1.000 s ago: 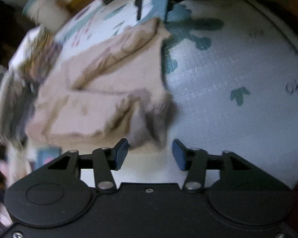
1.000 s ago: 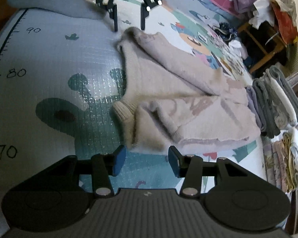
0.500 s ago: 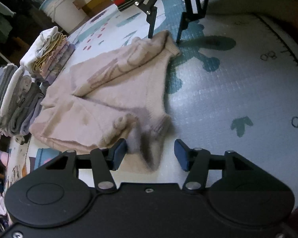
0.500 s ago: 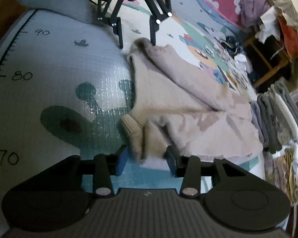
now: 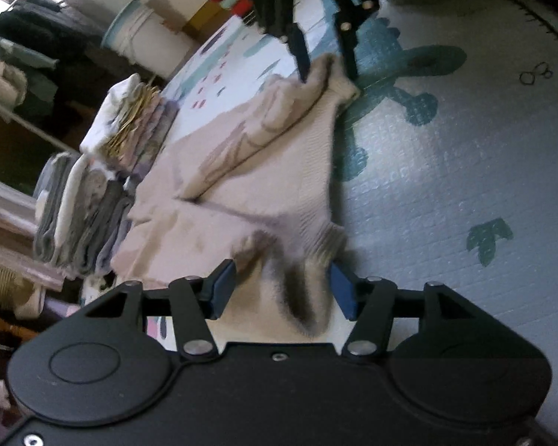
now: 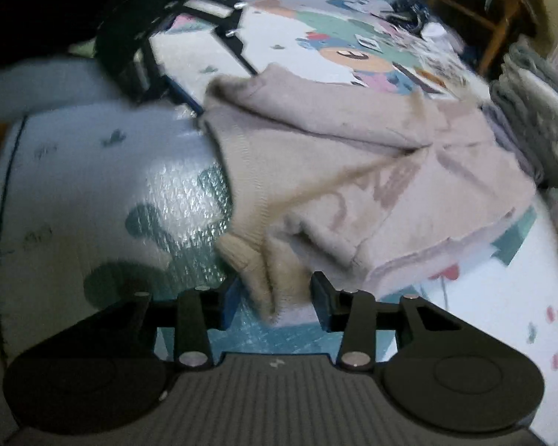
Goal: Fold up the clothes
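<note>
left gripper (image 5: 279, 290) jaws spread, right gripper (image 6: 275, 299) jaws spread, both low

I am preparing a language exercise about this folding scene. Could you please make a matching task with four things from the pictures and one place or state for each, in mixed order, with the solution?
Things:
1. sweater
2. left gripper
3. stack of folded clothes
4. white bucket

Places or states:
A. open, fabric between its fingers
B. beige, lying on the play mat
C. standing far behind the mat
D. piled beside the sweater's far edge

Pairs: 1-B, 2-A, 3-D, 4-C
</note>
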`<state>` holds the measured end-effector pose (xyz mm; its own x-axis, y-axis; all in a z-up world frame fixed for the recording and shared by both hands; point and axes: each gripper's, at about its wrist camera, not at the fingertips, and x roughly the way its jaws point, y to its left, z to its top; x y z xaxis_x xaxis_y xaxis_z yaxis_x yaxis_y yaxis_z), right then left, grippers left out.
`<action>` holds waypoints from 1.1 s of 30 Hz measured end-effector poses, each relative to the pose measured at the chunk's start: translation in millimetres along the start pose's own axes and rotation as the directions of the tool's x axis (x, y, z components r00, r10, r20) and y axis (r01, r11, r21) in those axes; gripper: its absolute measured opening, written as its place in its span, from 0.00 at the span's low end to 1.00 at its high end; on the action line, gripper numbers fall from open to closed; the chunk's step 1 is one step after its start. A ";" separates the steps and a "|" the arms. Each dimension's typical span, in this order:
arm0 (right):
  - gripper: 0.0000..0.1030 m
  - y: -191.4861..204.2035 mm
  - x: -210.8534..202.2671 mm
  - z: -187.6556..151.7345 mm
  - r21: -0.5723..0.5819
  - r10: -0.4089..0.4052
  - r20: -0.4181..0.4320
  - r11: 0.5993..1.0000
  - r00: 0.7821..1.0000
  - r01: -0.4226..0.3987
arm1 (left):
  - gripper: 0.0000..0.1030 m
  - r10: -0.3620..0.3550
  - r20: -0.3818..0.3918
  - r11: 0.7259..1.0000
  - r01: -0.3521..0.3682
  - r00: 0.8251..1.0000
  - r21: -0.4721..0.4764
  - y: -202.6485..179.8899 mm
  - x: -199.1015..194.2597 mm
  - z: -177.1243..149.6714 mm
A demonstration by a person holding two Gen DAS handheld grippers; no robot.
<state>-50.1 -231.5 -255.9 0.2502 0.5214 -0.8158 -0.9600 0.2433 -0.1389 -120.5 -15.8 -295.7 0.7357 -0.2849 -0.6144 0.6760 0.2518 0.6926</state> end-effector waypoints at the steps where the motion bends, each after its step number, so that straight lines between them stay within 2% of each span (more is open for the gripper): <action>1: 0.43 -0.7 0.3 -0.7 0.001 0.010 0.002 1.000 1.000 -0.010 | 0.49 0.019 -0.004 1.000 -0.019 1.000 0.007 -1.9 -1.0 -0.3; 3: 0.43 -5.8 0.4 -1.7 0.036 0.034 0.011 0.999 0.999 -0.034 | 0.40 0.015 -0.003 0.998 -0.015 1.000 0.055 -7.9 0.7 -1.4; 7: 0.43 -19.0 0.1 -1.4 0.131 0.090 0.026 0.987 0.996 -0.093 | 0.47 0.058 0.016 0.994 -0.059 0.998 0.089 -10.9 7.8 -1.2; 10: 0.43 -19.3 -1.0 -1.0 0.140 0.098 0.027 0.985 0.995 -0.101 | 0.46 0.056 0.004 0.996 -0.056 0.998 0.067 -9.6 8.0 -0.9; 11: 0.44 -17.9 -1.6 -0.9 0.136 0.097 0.027 0.986 0.995 -0.100 | 0.42 0.047 0.003 0.997 -0.047 0.999 0.065 -8.6 7.9 -0.9; 12: 0.46 -15.0 -2.0 -0.8 0.121 0.090 0.025 0.988 0.996 -0.093 | 0.26 0.039 0.001 0.997 -0.039 0.999 0.062 -7.5 7.9 -0.9; 13: 0.49 -11.3 -2.3 -0.7 0.102 0.081 0.022 0.991 0.996 -0.083 | 0.21 0.027 -0.011 0.999 -0.026 1.000 0.044 -2.5 9.3 -0.4; 15: 0.53 0.3 -3.5 -0.2 0.039 0.050 0.014 0.998 0.999 -0.050 | 0.19 -0.039 -0.001 0.998 0.039 0.999 -0.052 15.9 5.5 -0.4; 17: 0.58 13.1 -4.3 0.2 -0.030 0.011 0.005 0.999 1.000 -0.011 | 0.17 -0.104 0.005 0.983 0.104 0.995 -0.149 36.3 2.8 0.0; 20: 0.62 30.2 -3.4 2.1 -0.111 -0.072 -0.003 0.991 0.997 0.071 | 0.17 -0.197 0.002 0.939 0.189 0.980 -0.287 69.8 1.8 1.4; 22: 0.68 38.0 -1.7 4.8 -0.145 -0.123 -0.006 0.982 0.992 0.121 | 0.16 -0.235 0.012 0.913 0.225 0.972 -0.341 83.9 1.9 2.8; 24: 0.69 42.6 0.3 7.9 -0.179 -0.155 -0.011 0.972 0.988 0.150 | 0.16 -0.274 0.027 0.875 0.261 0.961 -0.408 98.2 3.7 3.2; 26: 0.70 45.3 1.9 10.3 -0.210 -0.171 -0.015 0.964 0.985 0.164 | 0.16 -0.312 0.045 0.830 0.295 0.949 -0.473 112.5 5.7 3.6; 29: 0.72 45.2 3.7 12.9 -0.220 -0.183 -0.023 0.960 0.983 0.174 | 0.16 -0.353 0.081 0.742 0.331 0.932 -0.583 133.1 8.5 1.4; 31: 0.73 44.8 5.0 14.6 -0.215 -0.192 -0.032 0.960 0.981 0.180 | 0.16 -0.365 0.099 0.703 0.343 0.926 -0.623 143.0 8.5 0.4; 33: 0.73 44.8 6.4 16.8 -0.212 -0.201 -0.041 0.959 0.979 0.188 | 0.16 -0.381 0.126 0.642 0.360 0.916 -0.677 156.5 11.3 -2.7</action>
<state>-89.4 -203.5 -257.8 0.4327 0.4282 -0.7934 -0.9003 0.1581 -0.4056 -6.3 22.9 -195.2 0.4108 -0.4733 -0.7793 0.7279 0.6850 -0.0323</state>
